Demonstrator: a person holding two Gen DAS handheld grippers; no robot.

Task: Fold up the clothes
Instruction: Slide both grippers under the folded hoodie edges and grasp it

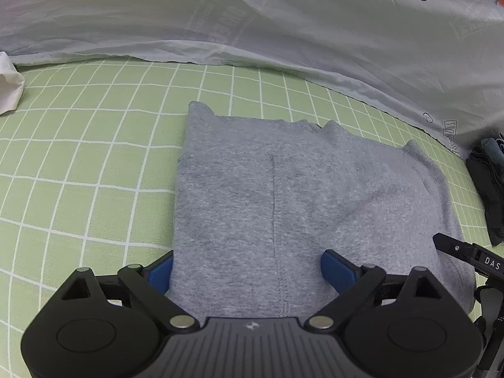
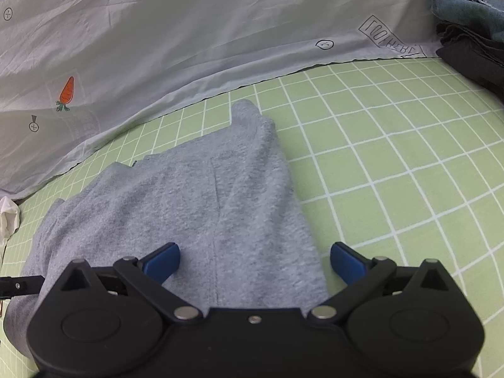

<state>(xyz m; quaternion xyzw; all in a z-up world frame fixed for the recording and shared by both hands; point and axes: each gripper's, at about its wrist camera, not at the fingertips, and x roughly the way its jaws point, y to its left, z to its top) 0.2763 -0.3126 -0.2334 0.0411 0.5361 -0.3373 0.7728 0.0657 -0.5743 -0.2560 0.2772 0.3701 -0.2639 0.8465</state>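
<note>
A bed fills the scene, covered by a pale green sheet with a white grid [image 1: 78,163], and on it lies the grey marl knit garment [image 1: 283,195], already folded into a thick rectangle with a stitched seam running down its middle. It rests flat near the front edge of the bed, directly below both tools. The left gripper [image 1: 247,267] hovers over the garment's left near corner, its blue-padded fingers [image 1: 337,271] spread wide and holding nothing; the right gripper [image 2: 255,261] stands over the right near edge, its blue pads [image 2: 162,261] equally splayed and empty. To my eye the step in hand is either smoothing the fold or taking the near hem for another fold, and doing it well would mean lowering both tools evenly, catching all layers at matching points either side of the seam, and keeping the edges square. Beyond the garment lies a white crumpled quilt printed with orange carrots [image 1: 283,31], a small white cloth [image 1: 9,85] at the far left, and a dark stack of folded clothes [image 2: 472,44] at the right. The quilt carries a boxed word, mirrored and only partly legible; the right tool's arm shows "DAS" in the left view.
</note>
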